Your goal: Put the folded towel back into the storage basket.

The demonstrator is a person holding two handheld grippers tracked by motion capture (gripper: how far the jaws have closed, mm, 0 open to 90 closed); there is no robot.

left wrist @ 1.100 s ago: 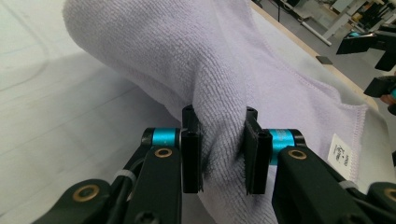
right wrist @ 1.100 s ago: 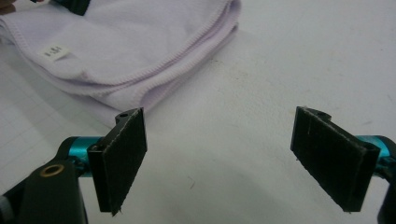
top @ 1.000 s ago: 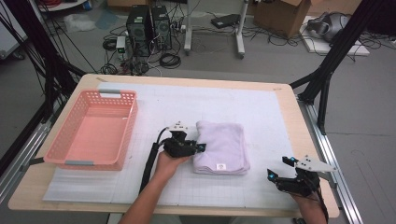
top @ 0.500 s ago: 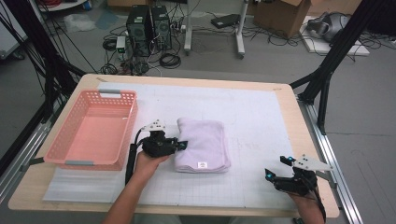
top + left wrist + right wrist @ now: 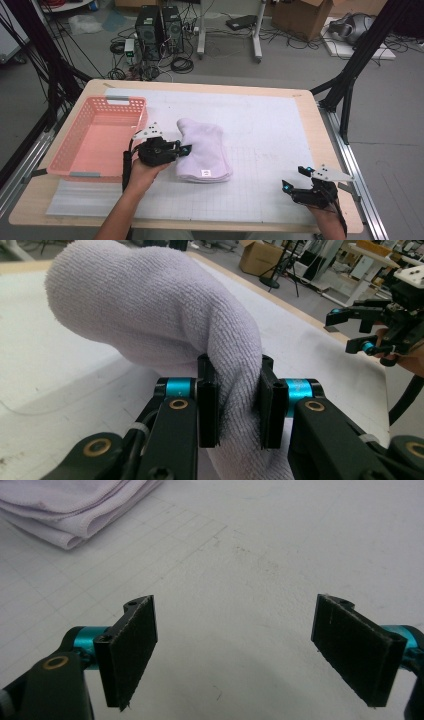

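A folded pale lilac towel (image 5: 205, 150) lies left of the table's middle, its left side raised off the white mat. My left gripper (image 5: 184, 149) is shut on that side, and in the left gripper view the black pads (image 5: 207, 412) squeeze a thick fold of the towel (image 5: 150, 305) between them. Just to the left stands a pink plastic basket (image 5: 125, 101) with nothing in it. Over the table's front right corner my right gripper (image 5: 295, 178) stays open, its jaws (image 5: 235, 645) wide apart above bare mat, with the towel (image 5: 75, 510) lying well off from it.
A white gridded mat (image 5: 260, 135) covers most of the wooden table (image 5: 320, 125). Black frame legs stand at both sides. My right gripper (image 5: 357, 330) shows far off in the left gripper view. Computers, cables and boxes lie on the floor behind.
My left gripper has carried the towel leftward toward the pink basket and lifted its gripped side. The right gripper has stayed where it was.
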